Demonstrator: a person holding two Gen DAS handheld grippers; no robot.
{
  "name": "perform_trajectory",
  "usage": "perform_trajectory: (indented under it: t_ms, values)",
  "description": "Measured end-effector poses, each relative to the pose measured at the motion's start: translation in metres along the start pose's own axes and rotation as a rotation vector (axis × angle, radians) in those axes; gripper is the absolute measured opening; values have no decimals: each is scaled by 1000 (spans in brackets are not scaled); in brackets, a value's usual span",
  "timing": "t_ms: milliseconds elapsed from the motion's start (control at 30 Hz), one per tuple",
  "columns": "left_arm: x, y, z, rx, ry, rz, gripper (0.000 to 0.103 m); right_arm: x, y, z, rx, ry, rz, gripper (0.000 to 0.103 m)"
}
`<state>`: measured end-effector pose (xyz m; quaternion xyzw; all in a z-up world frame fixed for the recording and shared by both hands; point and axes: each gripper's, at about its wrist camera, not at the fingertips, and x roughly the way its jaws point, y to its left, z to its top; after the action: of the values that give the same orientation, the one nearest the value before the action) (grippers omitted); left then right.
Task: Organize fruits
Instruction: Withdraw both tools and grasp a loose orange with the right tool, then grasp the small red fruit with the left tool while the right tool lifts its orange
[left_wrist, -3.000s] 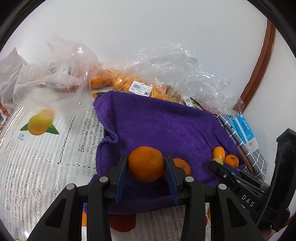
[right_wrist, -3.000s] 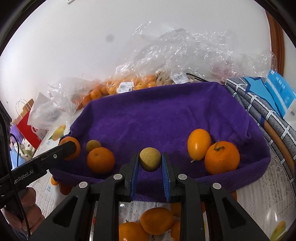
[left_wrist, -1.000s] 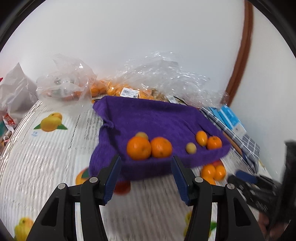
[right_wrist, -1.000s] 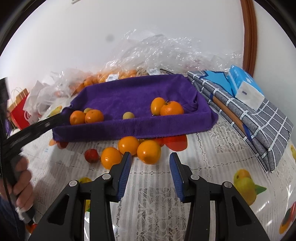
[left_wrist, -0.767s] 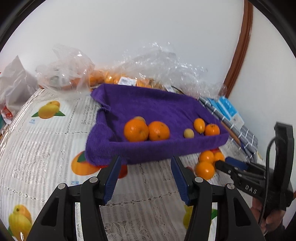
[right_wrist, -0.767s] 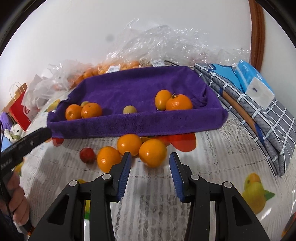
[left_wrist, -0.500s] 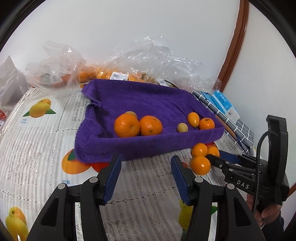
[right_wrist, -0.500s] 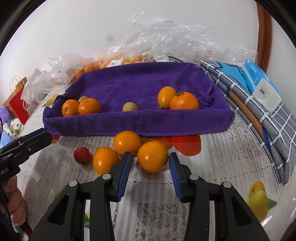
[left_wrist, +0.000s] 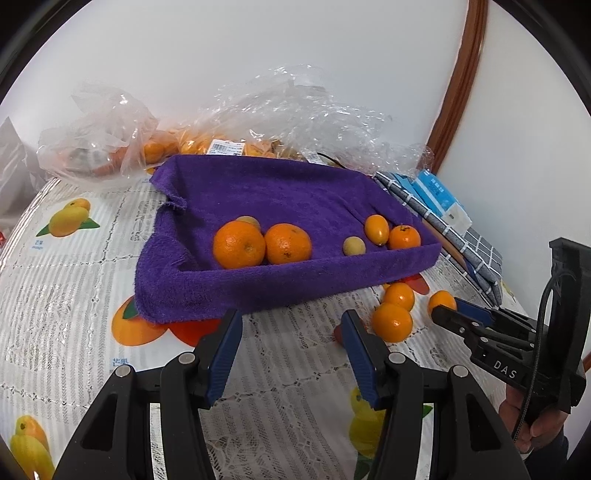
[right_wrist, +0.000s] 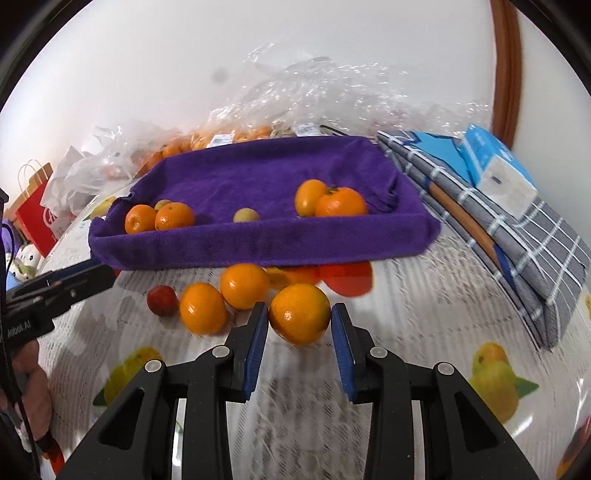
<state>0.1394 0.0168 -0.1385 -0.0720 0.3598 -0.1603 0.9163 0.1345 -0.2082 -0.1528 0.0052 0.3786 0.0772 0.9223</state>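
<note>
A purple towel-lined tray holds two oranges at its front left, a small yellow fruit, a kumquat and a tangerine. Loose oranges lie on the table in front of it. My right gripper is open with its jaws on either side of one loose orange, not touching it. Two more oranges and a small red fruit lie to its left. My left gripper is open and empty, in front of the tray's near edge.
Clear plastic bags of oranges lie behind the tray. Folded grey checked cloth with blue tissue packs lies to the right. A red paper bag stands at the far left. The tablecloth has a fruit print.
Both grippers let go of their fruit into the tray and drew back. My right gripper has since moved forward and down, so its open jaws now flank a loose orange.
</note>
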Motion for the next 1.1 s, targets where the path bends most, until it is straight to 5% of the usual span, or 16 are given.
perform_trajectory:
  t_ms: [600,833,1100]
  values:
    - [-1,0,-3,-5,22,-4,53,-23,-35,-19,93,-31,-15,35]
    - [9,-18,-5,9,88,-59,52,-23,-35,-20,100,-30,-13,35]
    - [33,-38,-1,69,149,-26,47,-25,-43,-22,142,-35,13,35]
